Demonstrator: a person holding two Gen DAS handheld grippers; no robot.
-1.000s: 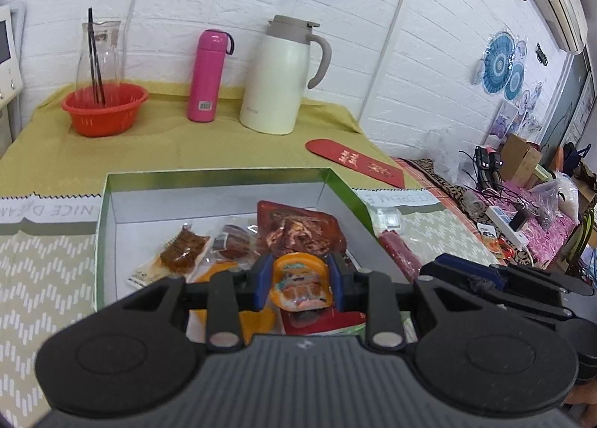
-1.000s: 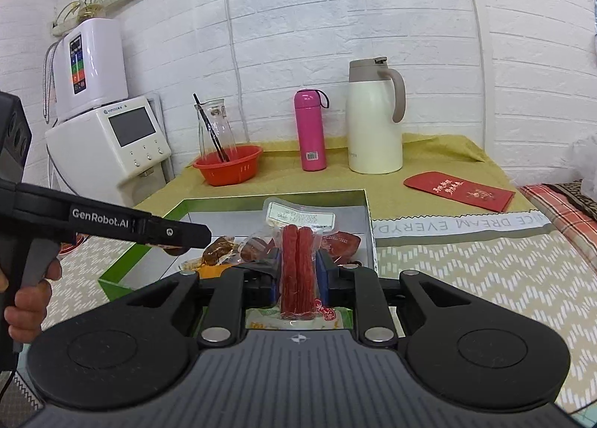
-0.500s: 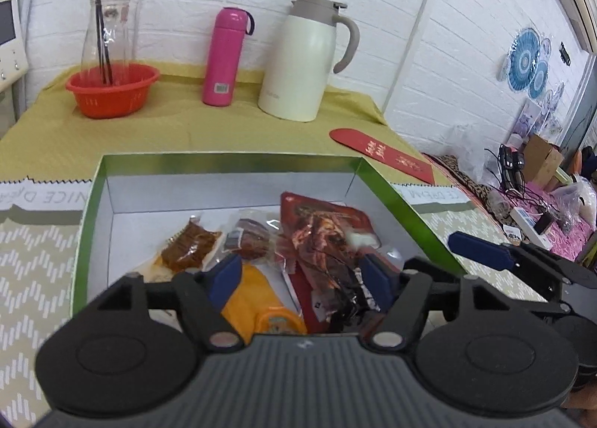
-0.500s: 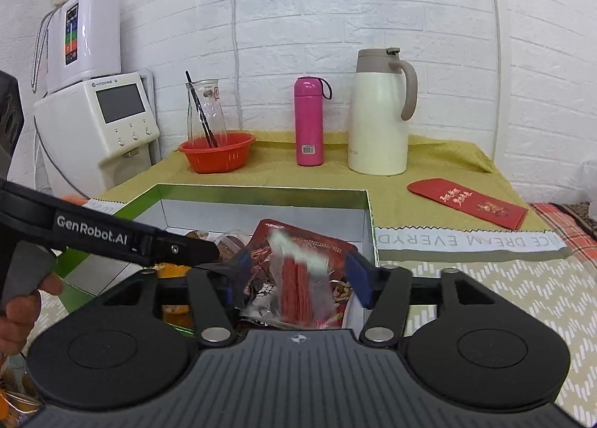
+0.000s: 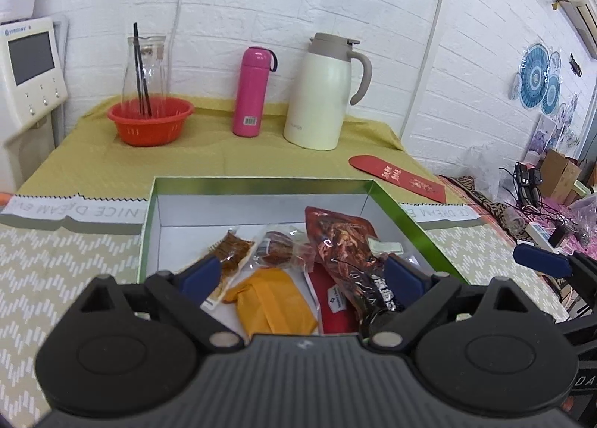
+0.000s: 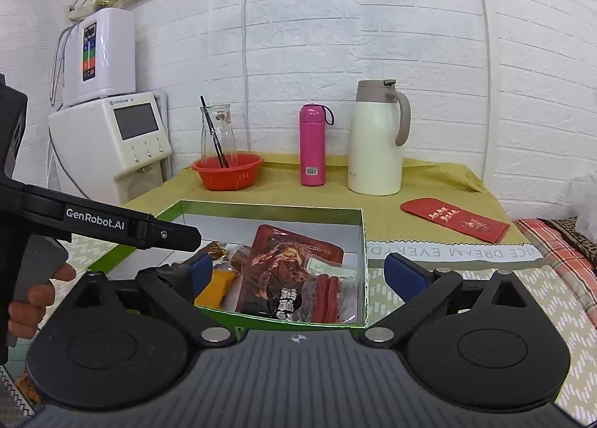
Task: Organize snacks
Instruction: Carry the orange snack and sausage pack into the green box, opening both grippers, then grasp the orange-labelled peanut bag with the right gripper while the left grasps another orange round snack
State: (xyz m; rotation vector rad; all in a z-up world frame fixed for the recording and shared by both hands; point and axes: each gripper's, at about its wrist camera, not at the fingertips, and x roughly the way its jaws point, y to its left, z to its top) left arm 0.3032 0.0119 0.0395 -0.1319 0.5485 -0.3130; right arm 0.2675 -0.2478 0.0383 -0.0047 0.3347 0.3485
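I see both tools spread wide, gripping nothing: my left tool (image 5: 302, 275) and right tool (image 6: 304, 271) hover over the box (image 6: 363, 241), where the snacks (image 5: 347, 252) lie just ahead of the fingers.

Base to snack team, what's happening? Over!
Left gripper open, empty. Right gripper open, empty. Snack packets lying in green box. Nothing blocking. Over.

The left black two-finger tongs with blue pads (image 5: 302, 275) are spread wide, gripping nothing. The right black blue-padded tongs (image 6: 304, 273) gape equally wide. The person's bare left hand (image 6: 31, 301) grips a grey trigger handle.
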